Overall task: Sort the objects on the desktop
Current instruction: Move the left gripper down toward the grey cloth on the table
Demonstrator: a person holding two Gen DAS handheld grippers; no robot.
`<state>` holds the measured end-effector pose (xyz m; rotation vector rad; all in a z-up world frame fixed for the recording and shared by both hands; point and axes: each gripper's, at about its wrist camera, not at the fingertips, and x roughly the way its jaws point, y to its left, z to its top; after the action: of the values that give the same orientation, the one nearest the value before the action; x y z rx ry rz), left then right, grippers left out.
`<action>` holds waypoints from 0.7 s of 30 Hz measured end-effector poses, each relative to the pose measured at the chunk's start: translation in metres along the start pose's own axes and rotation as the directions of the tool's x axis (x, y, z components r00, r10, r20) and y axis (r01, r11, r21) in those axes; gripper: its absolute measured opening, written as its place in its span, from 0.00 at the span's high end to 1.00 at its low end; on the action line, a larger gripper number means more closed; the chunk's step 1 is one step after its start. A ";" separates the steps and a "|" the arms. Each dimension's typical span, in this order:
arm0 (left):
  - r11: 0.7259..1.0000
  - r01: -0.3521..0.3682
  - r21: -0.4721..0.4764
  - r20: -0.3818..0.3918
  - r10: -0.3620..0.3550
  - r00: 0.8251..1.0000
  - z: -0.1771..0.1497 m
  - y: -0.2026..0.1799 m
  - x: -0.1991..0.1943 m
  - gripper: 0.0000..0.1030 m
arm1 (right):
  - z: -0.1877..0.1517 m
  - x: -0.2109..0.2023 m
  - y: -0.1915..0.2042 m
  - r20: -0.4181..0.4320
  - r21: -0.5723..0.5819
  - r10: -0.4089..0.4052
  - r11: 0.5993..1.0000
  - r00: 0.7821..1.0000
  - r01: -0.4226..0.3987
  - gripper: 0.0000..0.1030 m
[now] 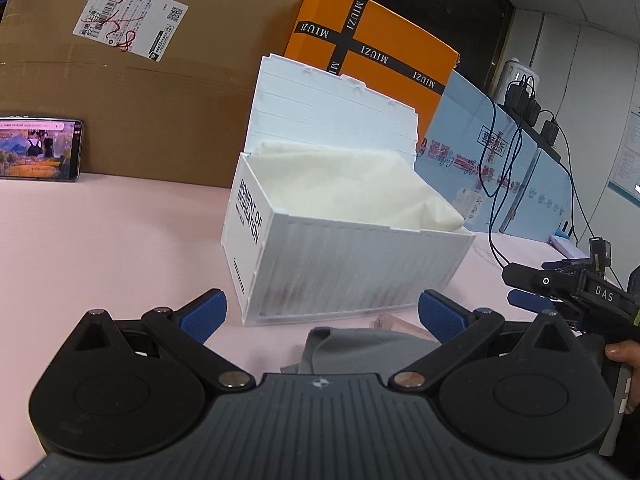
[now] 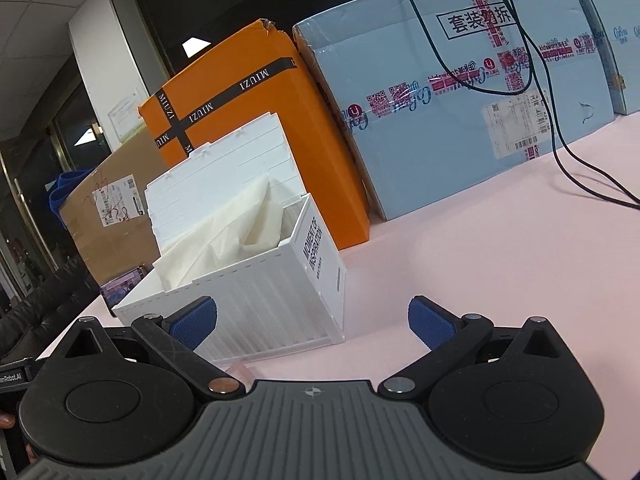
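Observation:
A white container-style storage box (image 1: 344,264) stands on the pink table with its lid up; a cream cloth (image 1: 340,188) lies inside. It also shows in the right wrist view (image 2: 272,300), with the cloth (image 2: 224,236). My left gripper (image 1: 322,314) is open and empty, just in front of the box, above a grey cloth item (image 1: 360,350) and a pale pink clear piece (image 1: 394,326). My right gripper (image 2: 312,320) is open and empty at the box's right front corner; it shows in the left wrist view (image 1: 536,288) at the far right.
A brown cardboard box (image 1: 132,92), an orange MIUZI box (image 1: 372,52) and a blue taped carton (image 2: 460,100) stand behind the storage box. A phone (image 1: 38,150) with a lit screen leans on the brown box. Black cables (image 2: 560,136) trail over the table at the right.

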<state>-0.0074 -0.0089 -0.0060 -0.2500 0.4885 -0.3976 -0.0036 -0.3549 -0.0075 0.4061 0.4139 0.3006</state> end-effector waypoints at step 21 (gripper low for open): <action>0.958 0.147 -0.245 -0.150 -0.187 0.971 -0.030 0.013 -0.007 0.08 | -0.040 -0.053 0.013 -0.153 0.055 -0.024 0.998 0.988 0.032 0.00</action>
<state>-0.0239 0.0018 -0.0337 -0.4892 0.6875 -0.5307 -0.0701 -0.3504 -0.0182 0.4343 0.5781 0.2937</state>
